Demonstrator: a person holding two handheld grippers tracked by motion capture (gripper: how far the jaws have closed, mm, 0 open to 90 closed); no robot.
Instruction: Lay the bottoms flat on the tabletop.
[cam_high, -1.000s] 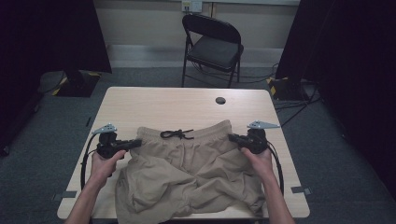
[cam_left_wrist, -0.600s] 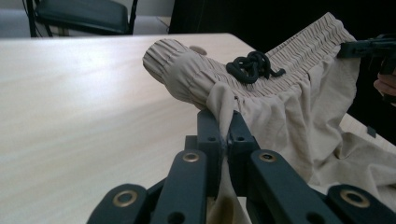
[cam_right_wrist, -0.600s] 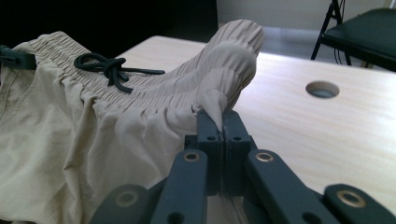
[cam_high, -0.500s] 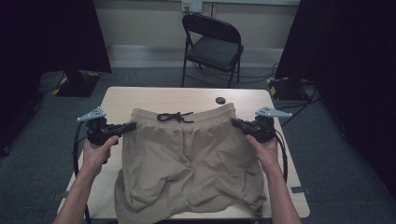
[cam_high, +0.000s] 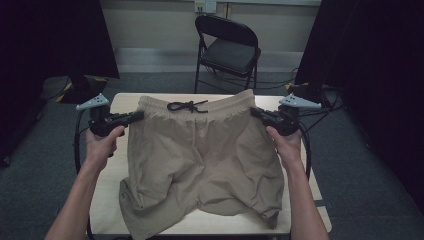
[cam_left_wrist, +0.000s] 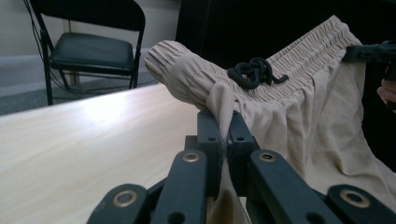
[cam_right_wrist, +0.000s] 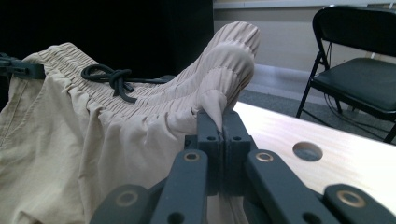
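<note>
Dark room, desk (cam_high: 115, 197) mostly hidden under beige shorts (cam_high: 200, 165). Left gripper (cam_high: 134, 117) and right gripper (cam_high: 256, 113): jaws clamped on waistband corners. Hems cut off at frame bottom.

A pale wooden table (cam_high: 117, 172) stands on grey carpet (cam_high: 50, 165). A pair of beige shorts (cam_high: 205, 165) covers most of its top; the leg hems rest on the wood near the table's close edge, one hem hanging over it. In the right gripper view, a round hole (cam_right_wrist: 307, 150) is sunk into the tabletop beside the shorts' waistband.
</note>
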